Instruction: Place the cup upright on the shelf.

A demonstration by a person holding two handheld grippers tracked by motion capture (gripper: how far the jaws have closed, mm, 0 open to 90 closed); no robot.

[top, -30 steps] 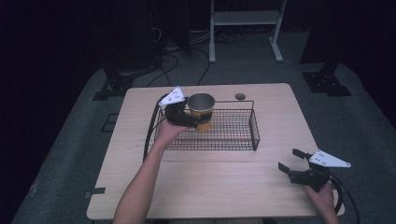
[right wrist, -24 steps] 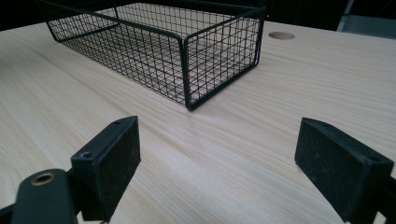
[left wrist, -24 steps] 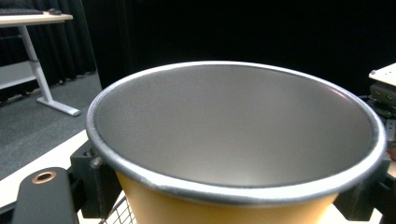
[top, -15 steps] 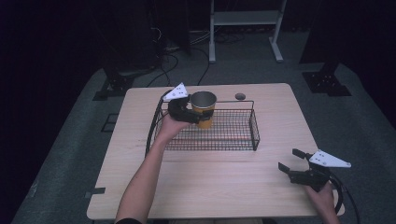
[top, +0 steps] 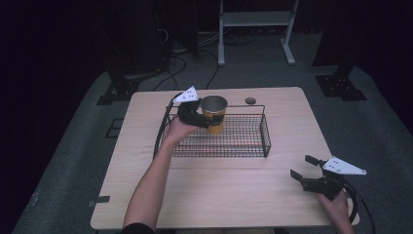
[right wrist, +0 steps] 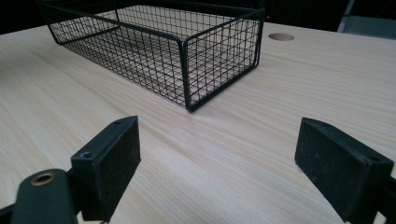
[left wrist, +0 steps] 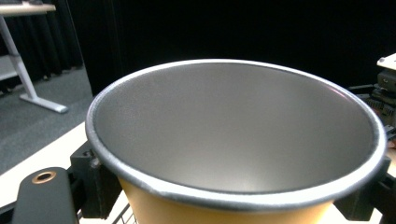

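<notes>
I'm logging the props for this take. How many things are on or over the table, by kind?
Cup: 1
Wire basket: 1
Grippers: 2, the left gripper holding the cup, the right gripper open
Total: 4

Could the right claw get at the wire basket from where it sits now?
Probably yes. The right claw is open and holds nothing, bare table lies between it and the wire basket, and the basket's near corner faces it unobstructed.

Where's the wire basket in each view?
High view: wire basket mid-table, behind center, cup held at its left end.
Left gripper view: a few wires at bottom left, under the cup.
Right gripper view: upper left, beyond the open jaws.
Shared landmark: round table hole.
</notes>
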